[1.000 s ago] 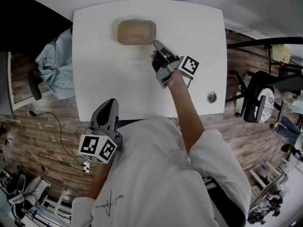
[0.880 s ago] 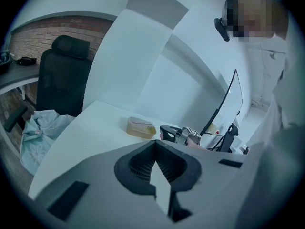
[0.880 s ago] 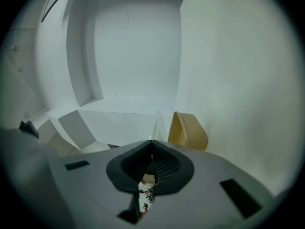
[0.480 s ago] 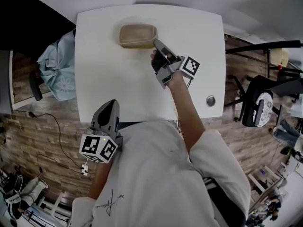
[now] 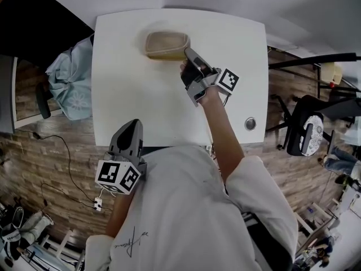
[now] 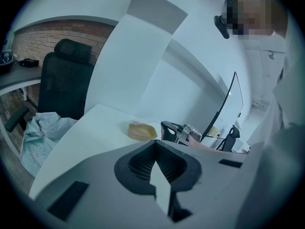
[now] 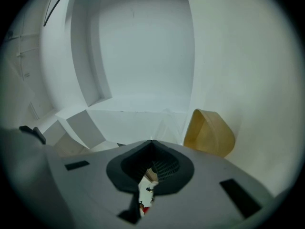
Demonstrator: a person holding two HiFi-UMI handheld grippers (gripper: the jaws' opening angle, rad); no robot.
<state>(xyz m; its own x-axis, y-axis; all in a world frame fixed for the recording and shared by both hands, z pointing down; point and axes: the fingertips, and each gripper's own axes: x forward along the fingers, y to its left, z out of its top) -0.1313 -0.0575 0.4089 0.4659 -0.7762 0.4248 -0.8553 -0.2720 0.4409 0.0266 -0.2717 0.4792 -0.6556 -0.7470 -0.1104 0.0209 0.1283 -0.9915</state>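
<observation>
Container: a tan, rounded box that lies flat on the white surface, close to its far edge and a little left of the middle.
Right tool: stretched out over the surface at arm's length, with its tip at the container's near right corner. From where I stand I cannot tell whether it touches. Its own view shows the jaws pressed together into a point, with nothing between them and the tan box just off to the right of them.
Left tool: held back by the person's body at the near edge of the surface, well apart from the container and pointing towards it. Its jaws are pressed together too and grip nothing.
Marker cubes: one rides behind each tool, the right above the wrist and the left close to the person's white shirt.
Cloth: a pale blue bundle heaped just beside the left edge of the surface, on a black chair.
Grommet: a small round metal fitting set into the surface near its right front corner.
Floor: wood planks, with a thin dark cable trailing across them on the left.
</observation>
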